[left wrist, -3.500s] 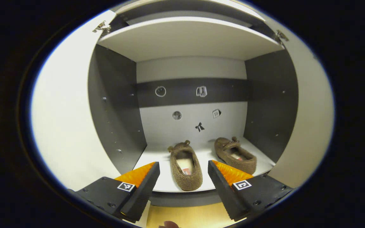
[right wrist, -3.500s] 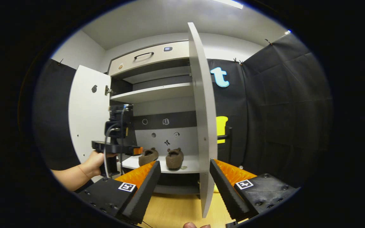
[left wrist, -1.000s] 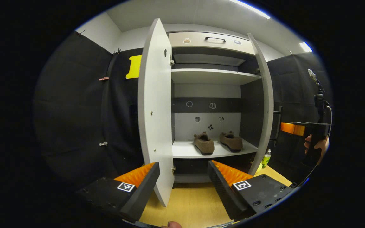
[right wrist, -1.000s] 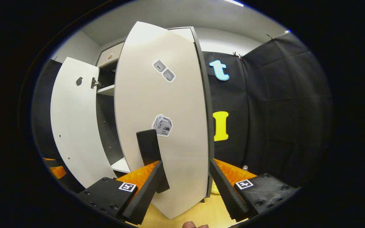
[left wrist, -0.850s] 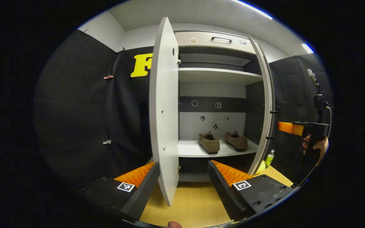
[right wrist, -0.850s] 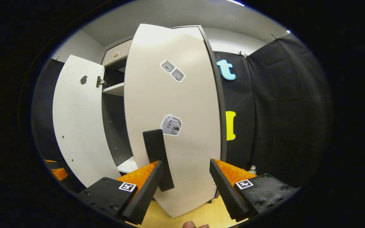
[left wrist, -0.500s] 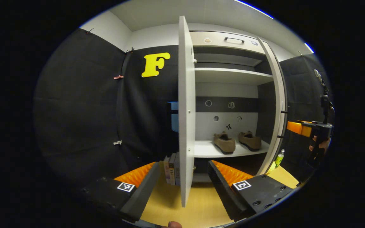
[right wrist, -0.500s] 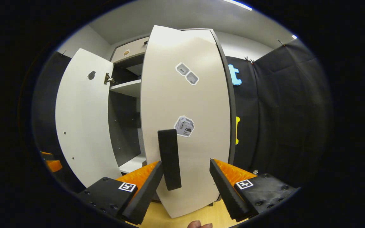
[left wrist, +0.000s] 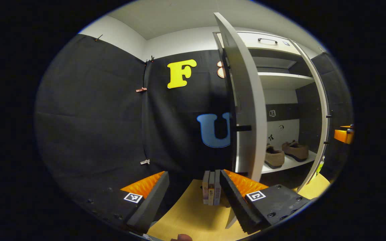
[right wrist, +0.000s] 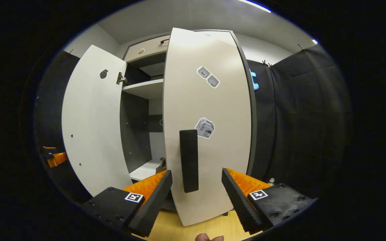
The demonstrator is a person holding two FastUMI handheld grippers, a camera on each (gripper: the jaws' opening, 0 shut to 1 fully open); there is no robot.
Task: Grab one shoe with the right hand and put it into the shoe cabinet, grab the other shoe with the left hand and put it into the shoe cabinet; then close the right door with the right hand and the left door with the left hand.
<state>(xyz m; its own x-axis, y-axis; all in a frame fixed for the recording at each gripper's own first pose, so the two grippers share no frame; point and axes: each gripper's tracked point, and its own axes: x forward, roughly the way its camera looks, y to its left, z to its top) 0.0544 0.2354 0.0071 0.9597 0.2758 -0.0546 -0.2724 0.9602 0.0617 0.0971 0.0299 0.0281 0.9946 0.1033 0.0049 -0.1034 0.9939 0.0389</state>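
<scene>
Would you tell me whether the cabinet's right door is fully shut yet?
Not quite: the right door is nearly closed, but shoes on the shelf show past its edge.

Two brown shoes [left wrist: 285, 153] sat side by side on the cabinet's white lower shelf [left wrist: 293, 163]. On the wooden floor [left wrist: 189, 217], three books [left wrist: 211, 191] stood upright together.
</scene>
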